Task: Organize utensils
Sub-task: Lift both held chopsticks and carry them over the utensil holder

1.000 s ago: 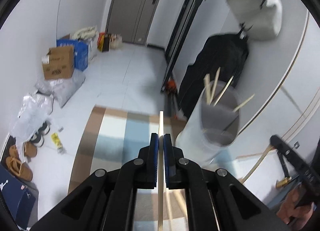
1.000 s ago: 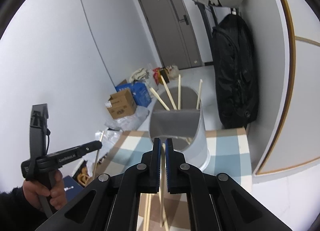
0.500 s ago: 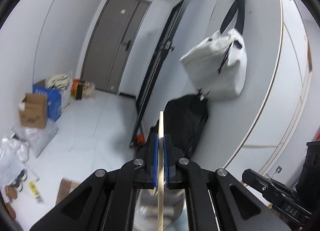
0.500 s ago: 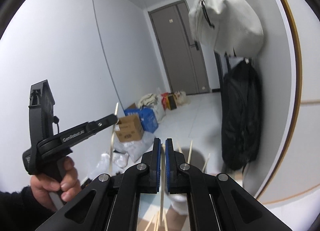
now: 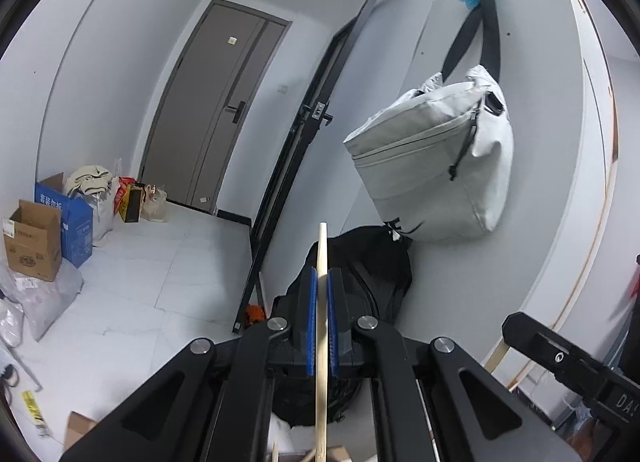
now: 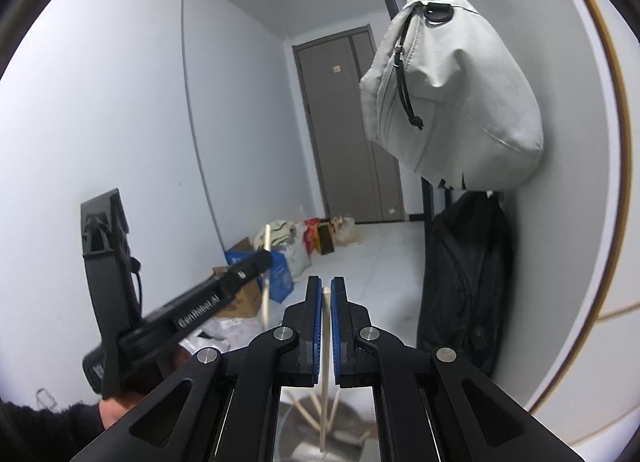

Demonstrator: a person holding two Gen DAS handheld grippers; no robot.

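My left gripper (image 5: pixel 322 282) is shut on a pale wooden chopstick (image 5: pixel 321 342) that stands upright between its blue pads, the tip above the fingertips. My right gripper (image 6: pixel 326 290) is shut on another wooden chopstick (image 6: pixel 325 366) that hangs down through the jaws. Below it, the grey utensil holder (image 6: pixel 344 438) shows at the bottom edge with several chopsticks inside. The left gripper (image 6: pixel 262 260) with its chopstick also shows in the right wrist view, held at the left. Part of the right gripper's body (image 5: pixel 568 362) shows at the lower right of the left wrist view.
A white bag (image 5: pixel 436 166) hangs on the wall at the right above a black backpack (image 5: pixel 360 282). A grey door (image 5: pixel 216 110) stands at the far end. Cardboard boxes (image 5: pixel 32 242) and bags lie on the floor at the left.
Both grippers have tilted and risen, so the holder and striped mat dropped out of the left view. The holder now sits at the bottom of the right view. Both still hold their chopsticks.
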